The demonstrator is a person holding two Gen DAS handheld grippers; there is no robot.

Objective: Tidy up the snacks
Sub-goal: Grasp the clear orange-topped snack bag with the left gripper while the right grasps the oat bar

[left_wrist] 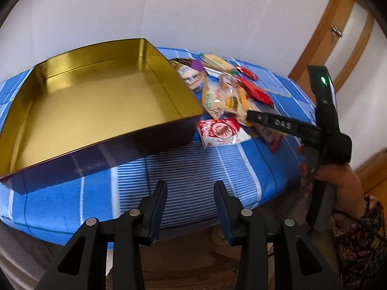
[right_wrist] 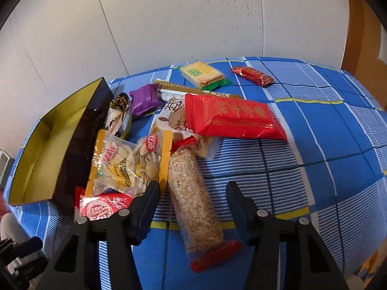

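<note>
An empty gold-lined tin (left_wrist: 72,159) with dark outer walls stands on the left of the table. A heap of snack packets (left_wrist: 225,99) lies just to its right. My left gripper (left_wrist: 189,188) hangs open over the near table edge, with nothing between its fingers. My right gripper (right_wrist: 192,186) is open and hovers low over a clear-wrapped oat bar (right_wrist: 193,207) that lies lengthwise between its fingers. The pads stand clear of the bar on both sides. Pale seed packets (right_wrist: 121,164) sit by the left finger, and a large red packet (right_wrist: 232,117) lies beyond the bar.
A blue checked cloth (right_wrist: 326,145) covers the table. A purple sweet (right_wrist: 144,100), a green-ended cracker pack (right_wrist: 202,73), a small red sweet (right_wrist: 252,75) and a red-and-white packet (right_wrist: 104,205) also lie about. A white wall stands behind, with a wooden door (left_wrist: 321,36) at the right.
</note>
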